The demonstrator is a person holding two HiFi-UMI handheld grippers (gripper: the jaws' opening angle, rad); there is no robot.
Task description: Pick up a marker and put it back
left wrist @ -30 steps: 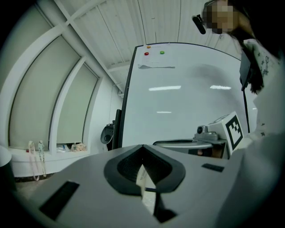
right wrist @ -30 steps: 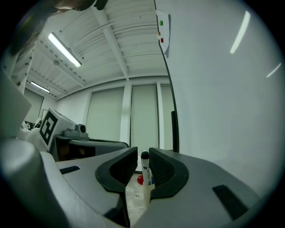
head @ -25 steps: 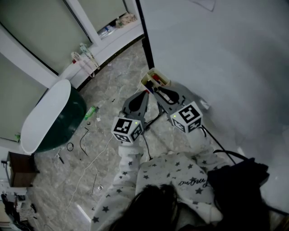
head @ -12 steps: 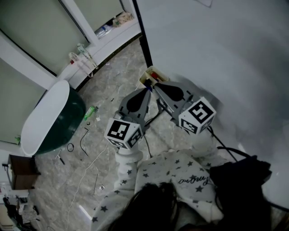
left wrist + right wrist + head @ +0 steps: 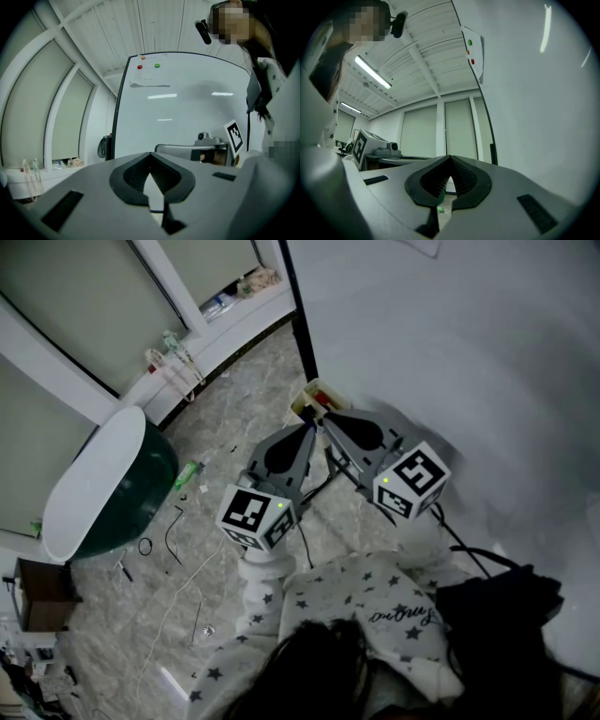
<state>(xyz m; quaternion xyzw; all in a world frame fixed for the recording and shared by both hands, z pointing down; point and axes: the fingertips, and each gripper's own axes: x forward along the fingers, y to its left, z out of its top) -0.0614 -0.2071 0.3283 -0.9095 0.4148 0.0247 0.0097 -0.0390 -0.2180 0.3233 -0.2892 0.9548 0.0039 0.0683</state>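
Note:
A small cream box [image 5: 314,397] with markers in it, one red [image 5: 324,402], hangs at the lower left corner of the whiteboard [image 5: 450,352]. My left gripper [image 5: 306,430] and right gripper [image 5: 323,423] both point at it from just below, tips close together and short of the box. In the left gripper view my left gripper [image 5: 151,161] has its pads meeting, nothing between them. The right gripper view shows my right gripper [image 5: 450,164] shut as well, with no marker visible between its pads. Each view catches the other gripper beside it [image 5: 206,147], [image 5: 377,147].
A green and white tub-like seat [image 5: 103,484] stands on the marble floor at the left. A green bottle [image 5: 189,472] and loose cables [image 5: 173,531] lie near it. A window sill [image 5: 225,310] runs along the back. A black bag [image 5: 497,615] hangs by the person's right side.
The right gripper's jaws have closed. Both grippers have drawn back a little from the marker box toward the person.

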